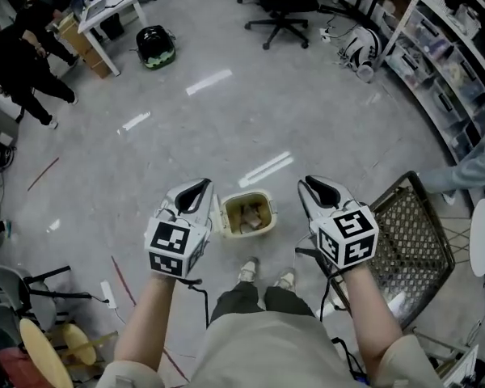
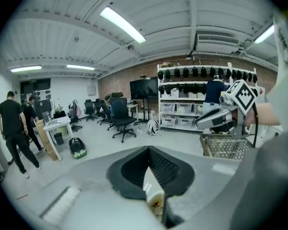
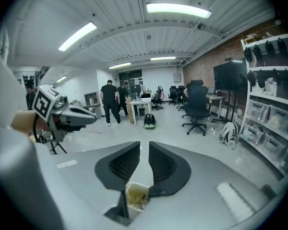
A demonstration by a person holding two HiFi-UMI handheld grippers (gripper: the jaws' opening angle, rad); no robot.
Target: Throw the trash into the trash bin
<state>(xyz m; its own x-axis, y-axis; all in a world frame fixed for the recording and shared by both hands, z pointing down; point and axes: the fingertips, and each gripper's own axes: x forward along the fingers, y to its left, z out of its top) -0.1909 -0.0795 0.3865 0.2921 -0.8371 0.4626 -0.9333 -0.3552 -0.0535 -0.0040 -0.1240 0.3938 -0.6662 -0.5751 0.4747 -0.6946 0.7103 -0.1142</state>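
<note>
- Grey polished floor (image 1: 226, 128) fills most of the head view, with ceiling lights mirrored in it as pale streaks
- White shelving (image 1: 457, 63) runs along the right edge, loaded with boxes and bins
- Metal wire-mesh frame (image 1: 412, 233) stands tilted on the floor at the lower right
- Black office chair (image 1: 283, 14) sits at the top of the head view, near the shelving
- White worktop (image 1: 109, 10) stands at the top left; a person in black (image 1: 20, 63) is beside it, and a black-and-green bag (image 1: 155, 47) lies on the floor near its leg
- Left claw (image 1: 200, 187) is held up in the air in the person's left hand, marker cube toward the head camera; in the left gripper view its dark tips are pressed together with nothing pinched
- Right claw (image 1: 311, 187) is held up at about the same level in the right hand; in the right gripper view its tips stand a narrow slit apart and nothing is between them
- Cream trash bin (image 1: 246, 196) stands on the floor just ahead of the person's shoes (image 1: 249, 269); in the head view it lies between the two claws, and both gripper views catch it below, behind the jaws
- Brownish crumpled trash (image 1: 246, 215) lies inside the bin
</note>
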